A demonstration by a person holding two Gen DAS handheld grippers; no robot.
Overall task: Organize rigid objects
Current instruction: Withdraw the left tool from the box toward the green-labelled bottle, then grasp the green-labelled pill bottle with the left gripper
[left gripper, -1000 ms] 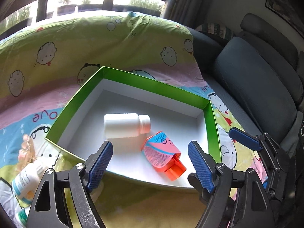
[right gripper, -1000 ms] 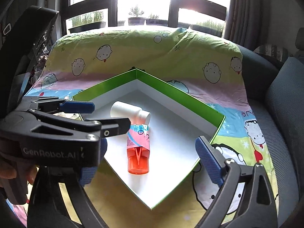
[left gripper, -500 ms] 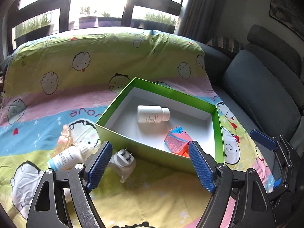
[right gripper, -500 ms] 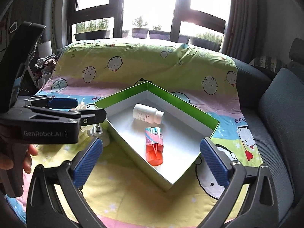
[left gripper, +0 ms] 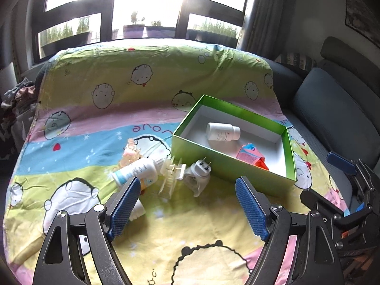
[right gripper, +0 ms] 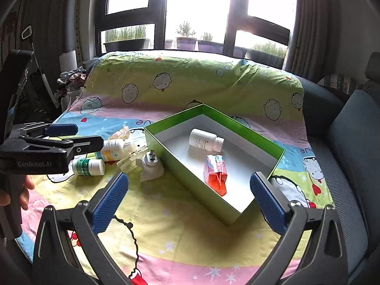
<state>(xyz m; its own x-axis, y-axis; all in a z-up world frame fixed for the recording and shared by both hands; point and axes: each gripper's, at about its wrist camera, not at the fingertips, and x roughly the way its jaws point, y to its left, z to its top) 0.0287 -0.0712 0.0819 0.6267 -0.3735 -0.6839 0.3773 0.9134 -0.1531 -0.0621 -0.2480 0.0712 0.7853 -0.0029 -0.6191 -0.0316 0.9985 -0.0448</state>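
Spread on the cartoon sheet, your box holds two items, five wait beside it, and both your tongs, left and right, gape empty.

A box sits on the sheet toward its right edge, holding a bottle lying on its side at the far end and a pouch nearer the front. Just left of the box lies a plug adapter, touching a hair clip. Farther left lie two bottles, with a third bottle in front of them.
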